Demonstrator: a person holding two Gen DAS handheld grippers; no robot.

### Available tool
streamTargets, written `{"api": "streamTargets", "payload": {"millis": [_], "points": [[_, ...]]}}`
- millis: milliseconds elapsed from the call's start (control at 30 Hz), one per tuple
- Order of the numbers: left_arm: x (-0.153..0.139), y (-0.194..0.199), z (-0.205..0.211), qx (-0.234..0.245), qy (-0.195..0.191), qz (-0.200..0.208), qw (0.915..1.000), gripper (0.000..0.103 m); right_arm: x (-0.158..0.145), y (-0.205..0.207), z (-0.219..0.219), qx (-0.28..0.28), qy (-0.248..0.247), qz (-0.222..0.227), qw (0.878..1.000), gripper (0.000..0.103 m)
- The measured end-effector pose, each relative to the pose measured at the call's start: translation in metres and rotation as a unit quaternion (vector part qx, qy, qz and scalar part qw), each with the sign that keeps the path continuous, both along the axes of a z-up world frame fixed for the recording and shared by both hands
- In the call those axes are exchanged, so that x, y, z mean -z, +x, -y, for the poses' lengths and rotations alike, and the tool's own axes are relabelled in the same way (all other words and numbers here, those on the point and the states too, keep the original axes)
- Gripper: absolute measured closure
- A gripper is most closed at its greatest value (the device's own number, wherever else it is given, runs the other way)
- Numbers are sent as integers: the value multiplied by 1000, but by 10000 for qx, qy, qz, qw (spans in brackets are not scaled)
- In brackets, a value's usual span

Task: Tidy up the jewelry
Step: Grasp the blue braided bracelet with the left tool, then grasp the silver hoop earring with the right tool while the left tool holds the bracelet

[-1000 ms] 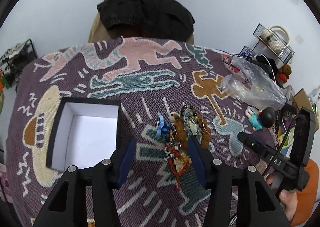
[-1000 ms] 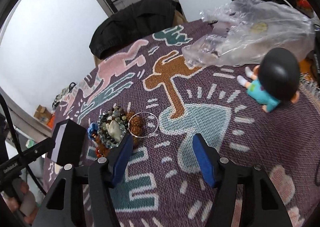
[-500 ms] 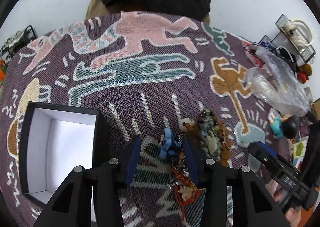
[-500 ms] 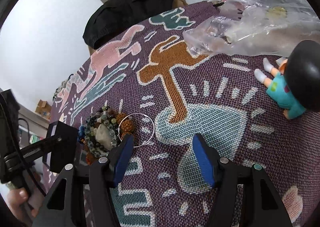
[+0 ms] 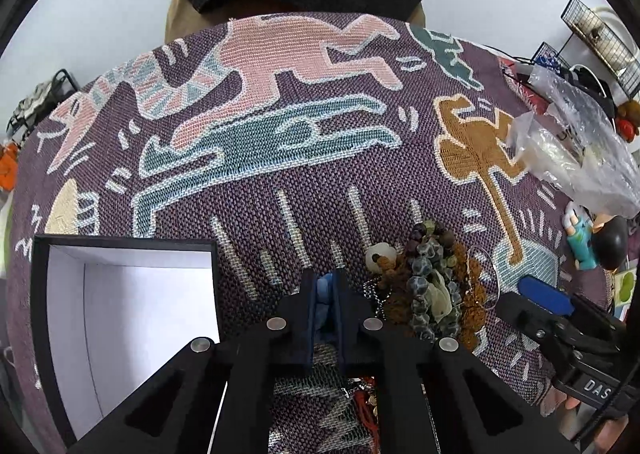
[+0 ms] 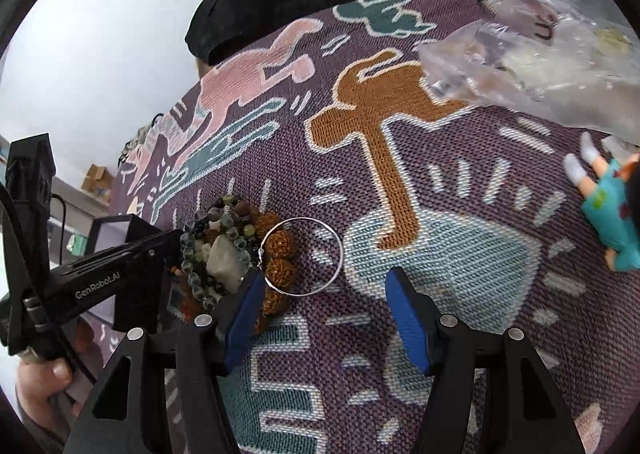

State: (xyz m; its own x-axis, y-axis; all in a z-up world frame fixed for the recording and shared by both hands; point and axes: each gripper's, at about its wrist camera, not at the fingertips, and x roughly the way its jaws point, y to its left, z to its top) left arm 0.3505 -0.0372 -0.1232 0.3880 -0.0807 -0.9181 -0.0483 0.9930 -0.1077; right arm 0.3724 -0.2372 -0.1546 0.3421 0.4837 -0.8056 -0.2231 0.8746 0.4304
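Patterned worktop [image 5: 304,182] carrying open box [image 5: 132,318] and bead pile [image 5: 428,286]; left hand-held gripper [image 5: 325,296] pinched on blue charm [image 5: 322,290] beside pile, right hand-held gripper [image 6: 320,310] wide over wire hoop [image 6: 304,256]; risk: tangled strands dragging out on lift.

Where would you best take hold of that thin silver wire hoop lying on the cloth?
Grip the thin silver wire hoop on its bare right arc, coming straight down with the open right tool. It lies flat, and its left side rests against the knobbly brown bead bracelet, so only the right arc is free.
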Motion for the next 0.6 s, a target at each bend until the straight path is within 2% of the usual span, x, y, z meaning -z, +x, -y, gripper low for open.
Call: {"api": "streamTargets", "payload": {"millis": [200, 533, 600], "points": [[-16, -5, 1, 118, -60, 231, 9996, 95, 0, 8, -9, -149, 47, -112, 9998, 40], [-38, -13, -7, 59, -176, 551, 9983, 95, -1, 20, -29, -362, -479, -62, 9982, 39], [-40, -13, -8, 77, -185, 592, 9980, 95, -1, 21, -32, -396, -576, -38, 9975, 36]]}}
